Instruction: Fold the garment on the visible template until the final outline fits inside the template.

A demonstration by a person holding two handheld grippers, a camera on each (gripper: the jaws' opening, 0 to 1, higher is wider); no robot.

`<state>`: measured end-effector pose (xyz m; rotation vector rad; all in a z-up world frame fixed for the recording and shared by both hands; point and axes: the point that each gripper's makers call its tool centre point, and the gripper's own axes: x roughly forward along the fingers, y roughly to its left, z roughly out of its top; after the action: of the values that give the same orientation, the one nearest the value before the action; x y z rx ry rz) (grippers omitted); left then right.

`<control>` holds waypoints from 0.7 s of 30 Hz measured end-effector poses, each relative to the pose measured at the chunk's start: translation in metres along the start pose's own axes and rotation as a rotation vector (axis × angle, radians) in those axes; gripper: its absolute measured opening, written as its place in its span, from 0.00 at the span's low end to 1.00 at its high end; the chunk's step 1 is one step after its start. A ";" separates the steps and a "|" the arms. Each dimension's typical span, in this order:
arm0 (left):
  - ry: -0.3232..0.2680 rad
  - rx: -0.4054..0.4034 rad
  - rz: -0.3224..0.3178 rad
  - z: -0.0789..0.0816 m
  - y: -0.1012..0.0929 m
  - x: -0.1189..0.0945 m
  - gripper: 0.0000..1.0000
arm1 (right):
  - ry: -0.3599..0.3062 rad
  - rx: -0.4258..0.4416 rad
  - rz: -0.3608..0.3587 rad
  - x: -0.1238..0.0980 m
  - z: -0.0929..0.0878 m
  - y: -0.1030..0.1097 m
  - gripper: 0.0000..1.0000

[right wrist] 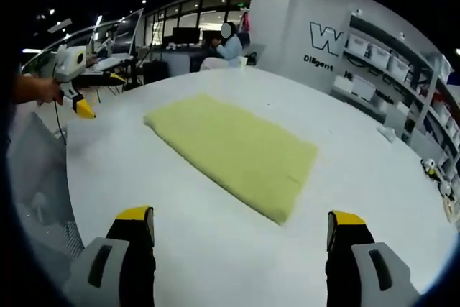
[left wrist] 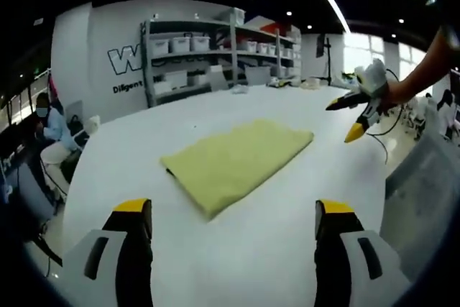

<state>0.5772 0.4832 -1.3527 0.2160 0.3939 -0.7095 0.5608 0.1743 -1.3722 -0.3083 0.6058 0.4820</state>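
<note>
A pale yellow garment (left wrist: 237, 159) lies folded into a flat rectangle on the white table (left wrist: 287, 249). In the left gripper view my left gripper (left wrist: 233, 210) is open, its yellow-tipped jaws wide apart just short of the garment's near edge. My right gripper (left wrist: 345, 118) hovers open above the table to the garment's right, held by a hand. In the right gripper view the garment (right wrist: 233, 149) lies ahead of my open right gripper (right wrist: 241, 217). The left gripper (right wrist: 106, 95) hangs open at the far left. Neither gripper touches the cloth.
Shelves with white bins (left wrist: 208, 52) stand beyond the table against a white wall. A person (left wrist: 50, 131) sits at the left. A grey panel (left wrist: 420, 192) borders the table's right edge. A cable (left wrist: 384, 141) trails from the right gripper.
</note>
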 end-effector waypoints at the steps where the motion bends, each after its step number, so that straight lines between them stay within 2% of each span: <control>1: 0.006 -0.010 0.001 0.000 -0.001 0.000 0.94 | -0.003 -0.002 0.006 0.001 0.001 0.001 0.99; 8: 0.032 -0.010 0.006 -0.002 -0.010 0.004 0.93 | 0.005 0.005 0.013 0.005 0.000 -0.001 0.99; 10: 0.037 -0.050 0.010 -0.004 -0.016 0.005 0.93 | 0.006 0.015 0.011 0.004 -0.002 -0.005 0.99; 14: 0.046 -0.051 0.007 -0.001 -0.029 0.005 0.93 | 0.022 0.022 0.010 0.001 -0.006 -0.009 0.99; 16: 0.052 -0.034 0.013 0.000 -0.027 0.007 0.93 | 0.023 0.016 0.006 -0.001 -0.006 -0.012 0.99; 21: 0.059 -0.054 0.039 0.002 -0.021 0.009 0.93 | 0.001 0.038 0.000 0.000 -0.002 -0.014 0.99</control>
<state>0.5697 0.4619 -1.3557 0.1937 0.4639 -0.6547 0.5669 0.1612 -1.3716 -0.2720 0.6151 0.4700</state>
